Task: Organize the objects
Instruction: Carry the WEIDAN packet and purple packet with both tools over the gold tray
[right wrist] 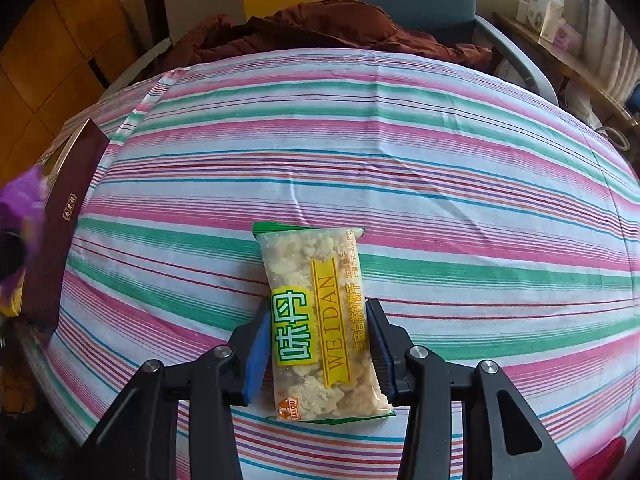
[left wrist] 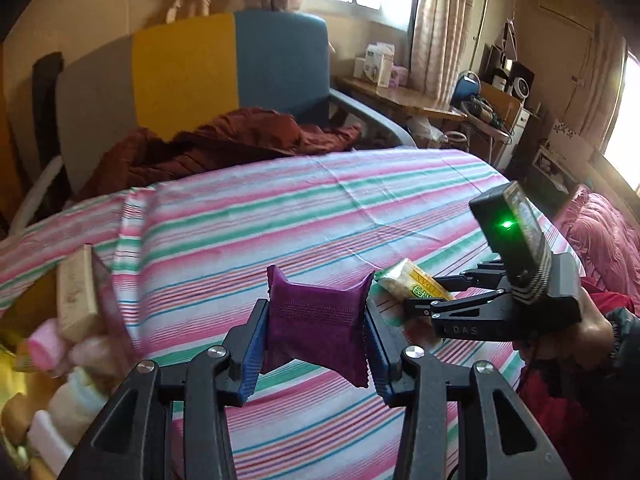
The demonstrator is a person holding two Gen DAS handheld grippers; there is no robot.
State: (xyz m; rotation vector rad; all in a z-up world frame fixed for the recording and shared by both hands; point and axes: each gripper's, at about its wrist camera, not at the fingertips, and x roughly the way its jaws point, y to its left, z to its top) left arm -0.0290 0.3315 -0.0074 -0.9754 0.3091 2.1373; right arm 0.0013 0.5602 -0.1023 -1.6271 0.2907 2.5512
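**Two snacks in hand, neither yet put away**

On the striped table (right wrist: pixel 440 152), the right gripper (right wrist: pixel 318 344) clamps the Weidan snack pack (right wrist: pixel 316 320); the left gripper (left wrist: pixel 316 340) grips a purple packet (left wrist: pixel 316 320), lifted. Both remain to place, probably among goods at left.

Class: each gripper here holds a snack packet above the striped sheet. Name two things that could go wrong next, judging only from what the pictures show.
1. The left gripper pinches the purple packet only by its sides, so the soft pack could slip out.
2. The right gripper squeezes the clear snack packet; its brittle-looking contents might crush.
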